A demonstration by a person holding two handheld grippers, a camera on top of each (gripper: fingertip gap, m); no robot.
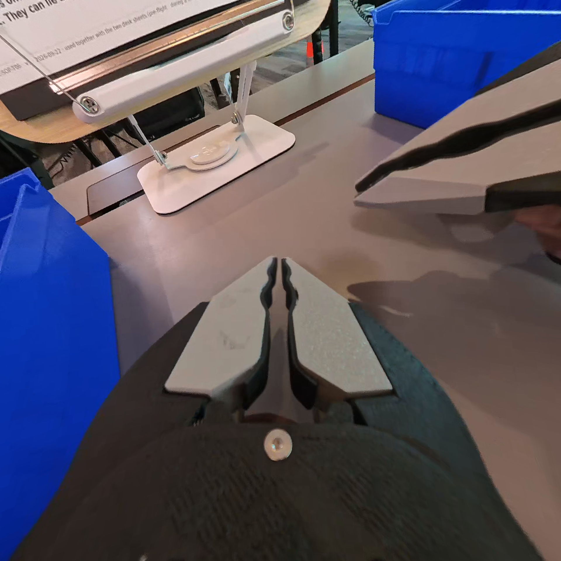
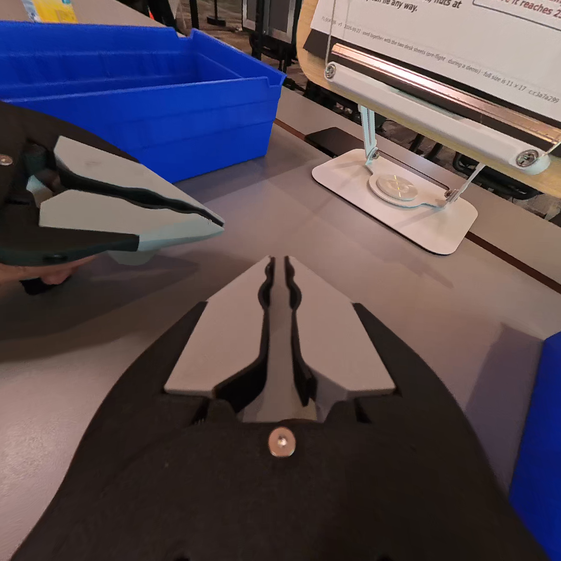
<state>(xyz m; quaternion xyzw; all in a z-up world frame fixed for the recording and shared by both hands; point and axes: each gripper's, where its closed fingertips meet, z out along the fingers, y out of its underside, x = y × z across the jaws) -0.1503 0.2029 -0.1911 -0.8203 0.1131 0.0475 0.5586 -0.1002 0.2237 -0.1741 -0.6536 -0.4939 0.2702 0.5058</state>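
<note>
Well, the biggest thing is the grey desk (image 1: 303, 243), and both of my tools hang just over it. Nothing lies on the bare part right under them.

Next come the blue bins. One blue bin (image 1: 45, 334) sits close by my left side. Another blue bin (image 1: 440, 60) sits at the far edge of the desk, past my right tool. In the right wrist view I can look into one long bin, and I see only its blue walls inside. I cannot see into the other one.

Then comes the white stand (image 1: 218, 170). Its flat foot rests on the desk between the two bins, near the back edge. Thin legs hold up a board, and a sheet of paper (image 1: 91, 36) with print on it lies on that board.

Now my tools. On my left gripper (image 1: 279, 261) the jaws are pressed almost together, with only a thin crack between the tips. They hold nothing and touch nothing. On my right gripper (image 1: 358, 192) the jaws are the same, close together with nothing in them. The two tools point in toward each other, near but apart. A bit of my hand (image 2: 45, 273) shows under the left tool.

So nothing is picked up, and I see nothing small to pick.
</note>
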